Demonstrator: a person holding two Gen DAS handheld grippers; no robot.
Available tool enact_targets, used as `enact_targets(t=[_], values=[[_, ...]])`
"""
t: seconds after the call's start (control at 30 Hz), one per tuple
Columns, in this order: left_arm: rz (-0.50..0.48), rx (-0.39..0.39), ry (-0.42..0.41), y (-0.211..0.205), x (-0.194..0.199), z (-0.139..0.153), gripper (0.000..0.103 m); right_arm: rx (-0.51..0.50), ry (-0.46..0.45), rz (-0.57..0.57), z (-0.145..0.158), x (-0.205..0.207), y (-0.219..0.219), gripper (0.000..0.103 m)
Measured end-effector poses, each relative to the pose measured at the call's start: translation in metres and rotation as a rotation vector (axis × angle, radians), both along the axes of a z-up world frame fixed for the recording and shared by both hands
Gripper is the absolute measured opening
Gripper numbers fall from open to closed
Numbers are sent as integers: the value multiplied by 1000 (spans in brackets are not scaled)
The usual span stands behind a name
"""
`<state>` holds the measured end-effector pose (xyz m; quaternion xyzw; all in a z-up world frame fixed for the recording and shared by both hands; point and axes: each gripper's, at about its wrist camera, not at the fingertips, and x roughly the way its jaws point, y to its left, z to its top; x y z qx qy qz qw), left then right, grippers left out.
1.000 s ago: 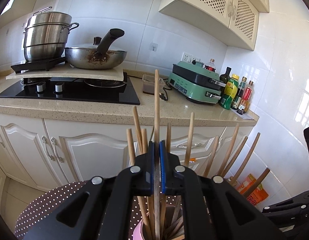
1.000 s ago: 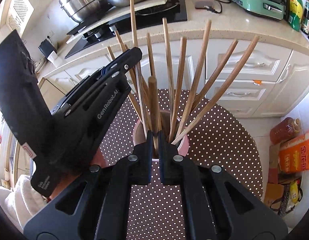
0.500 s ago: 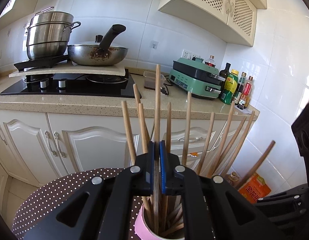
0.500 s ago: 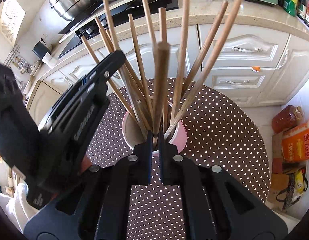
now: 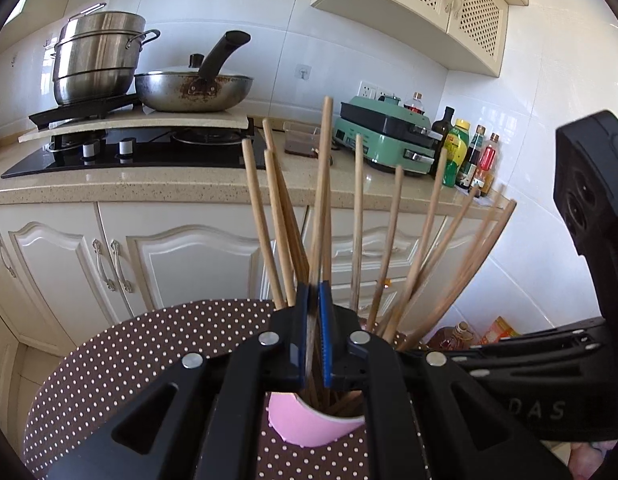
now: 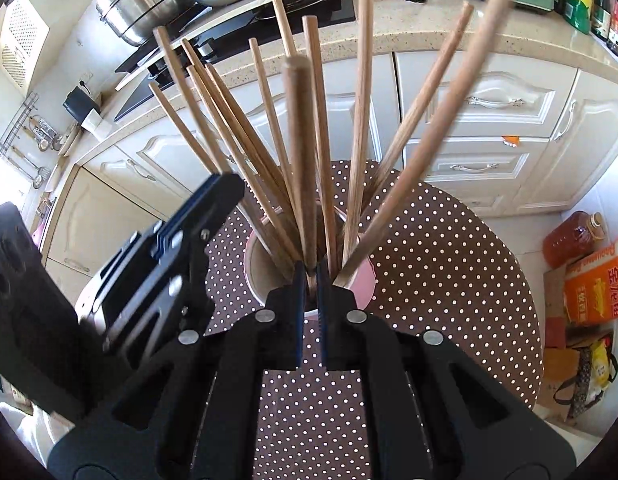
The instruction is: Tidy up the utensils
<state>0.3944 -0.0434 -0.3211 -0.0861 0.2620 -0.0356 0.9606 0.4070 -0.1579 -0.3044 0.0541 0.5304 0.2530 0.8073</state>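
A pink cup packed with long, plain wooden chopsticks stands on the brown polka-dot table, toward its far edge by the cream cabinets. The sticks fan outward, tips down in the cup. The left gripper is clenched on one upright chopstick; the right gripper is clenched on a thicker, round-ended stick at the cup's near rim

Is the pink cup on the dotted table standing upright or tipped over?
Upright. The pink cup stands on its base on the dotted table, mouth up, with the wooden chopsticks fanning out of it.
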Motion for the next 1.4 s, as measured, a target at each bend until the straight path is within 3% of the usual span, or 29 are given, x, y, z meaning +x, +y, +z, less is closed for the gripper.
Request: enact_targets(t=[0.23,0.37,0.5,0.6,0.73,0.97,1.4], values=[[-39,10,60,-1,-8,-2,9,6,-2,-22,-1,-7,-2,6],[-40,15,86,2,-17,1,27,-1,-16,-46,4,-12,-5,7],[-45,33,100,6,-29,10,36,-12,-42,-64,13,-20,-6,10],[-44,40,100,11,-39,19,41,-13,-62,-82,20,-29,-8,22],[-26,35,129,24,-53,34,50,-11,-95,-117,34,-45,-12,45],[-29,72,87,40,-87,74,53,-10,-173,-191,69,-84,-18,46],[-42,126,-10,43,-170,150,62,-6,-432,-261,164,-199,-20,52]])
